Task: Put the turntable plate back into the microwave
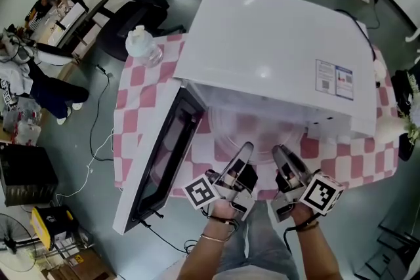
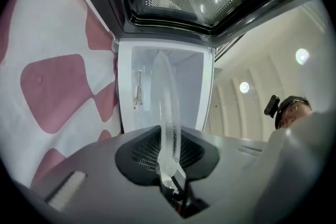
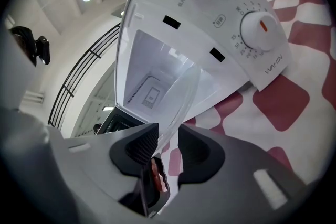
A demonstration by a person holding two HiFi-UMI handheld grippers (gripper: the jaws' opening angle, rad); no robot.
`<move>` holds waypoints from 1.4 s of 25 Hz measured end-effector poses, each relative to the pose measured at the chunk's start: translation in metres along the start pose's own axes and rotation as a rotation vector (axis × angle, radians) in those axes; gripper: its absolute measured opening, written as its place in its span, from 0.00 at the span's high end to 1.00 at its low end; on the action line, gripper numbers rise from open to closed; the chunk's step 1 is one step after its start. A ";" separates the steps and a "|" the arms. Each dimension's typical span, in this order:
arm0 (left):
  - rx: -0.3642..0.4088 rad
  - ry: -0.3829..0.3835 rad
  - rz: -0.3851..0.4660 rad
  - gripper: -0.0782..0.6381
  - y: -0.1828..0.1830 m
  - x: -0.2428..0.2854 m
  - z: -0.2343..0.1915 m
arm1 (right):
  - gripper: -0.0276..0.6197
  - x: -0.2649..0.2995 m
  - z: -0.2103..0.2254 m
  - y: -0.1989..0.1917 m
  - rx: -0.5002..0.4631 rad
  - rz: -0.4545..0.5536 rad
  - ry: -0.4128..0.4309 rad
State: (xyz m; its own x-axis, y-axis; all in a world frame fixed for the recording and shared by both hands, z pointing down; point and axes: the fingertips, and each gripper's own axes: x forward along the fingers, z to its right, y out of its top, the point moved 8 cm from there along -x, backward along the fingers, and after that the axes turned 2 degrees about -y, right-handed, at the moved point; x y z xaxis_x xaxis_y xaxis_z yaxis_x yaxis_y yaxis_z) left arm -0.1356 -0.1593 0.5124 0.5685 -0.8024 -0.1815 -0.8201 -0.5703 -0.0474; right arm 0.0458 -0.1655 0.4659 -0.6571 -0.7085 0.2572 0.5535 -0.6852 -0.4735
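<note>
On my left the microwave door (image 1: 164, 154) hangs swung wide open over the pink-and-white checked tablecloth (image 1: 138, 88). A clear water bottle (image 1: 143, 46) stands at the far left corner of the white microwave (image 1: 275, 42). A sticker (image 1: 335, 79) on the microwave's top right is too small for me to read.

In the right gripper view the control panel reads "WAHIN" (image 3: 274, 64) below the timer dial (image 3: 261, 30), which is ringed with numbers such as 35, 30, 25 and 20.

The glass turntable plate (image 1: 256, 124) sits in the mouth of the cavity, its far part inside and its near rim held between my two tools. My left gripper (image 1: 245, 149) has its jaws nipped tight on the near-left rim, and its own view shows the plate (image 2: 167, 107) edge-on between the pads. My right gripper (image 1: 281, 153) takes the near-right rim, with the glass (image 3: 181, 97) filling the gap between its pads.

Both hands, left (image 1: 223, 210) and right (image 1: 298, 213), reach forward side by side, close together.
</note>
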 end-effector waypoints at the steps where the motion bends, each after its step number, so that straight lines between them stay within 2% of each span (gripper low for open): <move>1: 0.003 -0.002 0.002 0.82 0.001 0.001 0.000 | 0.80 -0.001 0.000 0.001 -0.002 -0.001 -0.002; 11: 0.006 -0.014 0.037 0.82 0.010 0.011 0.003 | 0.75 -0.020 -0.006 -0.001 -0.019 -0.016 -0.024; 15: 0.010 -0.013 0.048 0.82 0.011 0.013 0.002 | 0.75 -0.033 -0.003 -0.001 -0.101 -0.022 -0.110; 21: 0.024 -0.011 0.053 0.82 0.010 0.021 0.002 | 0.76 -0.048 0.000 0.000 -0.382 -0.042 -0.289; 24: 0.031 -0.003 0.060 0.82 0.011 0.024 0.001 | 0.78 -0.051 0.000 0.000 -0.487 -0.038 -0.374; 27: 0.029 0.002 0.070 0.81 0.012 0.027 0.001 | 0.92 -0.054 0.003 0.001 -0.520 -0.026 -0.465; 28: 0.029 0.002 0.073 0.81 0.012 0.028 0.001 | 0.94 -0.054 0.005 0.001 -0.517 -0.026 -0.486; 35: 0.041 0.001 0.073 0.81 0.015 0.033 0.002 | 0.94 -0.056 0.011 0.002 -0.514 -0.024 -0.537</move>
State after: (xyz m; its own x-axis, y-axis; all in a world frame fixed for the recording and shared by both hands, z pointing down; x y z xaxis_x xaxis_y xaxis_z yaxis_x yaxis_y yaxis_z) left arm -0.1296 -0.1943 0.5037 0.5070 -0.8419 -0.1849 -0.8614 -0.5024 -0.0745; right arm 0.0896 -0.1288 0.4599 -0.2524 -0.7695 0.5866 0.1462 -0.6296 -0.7630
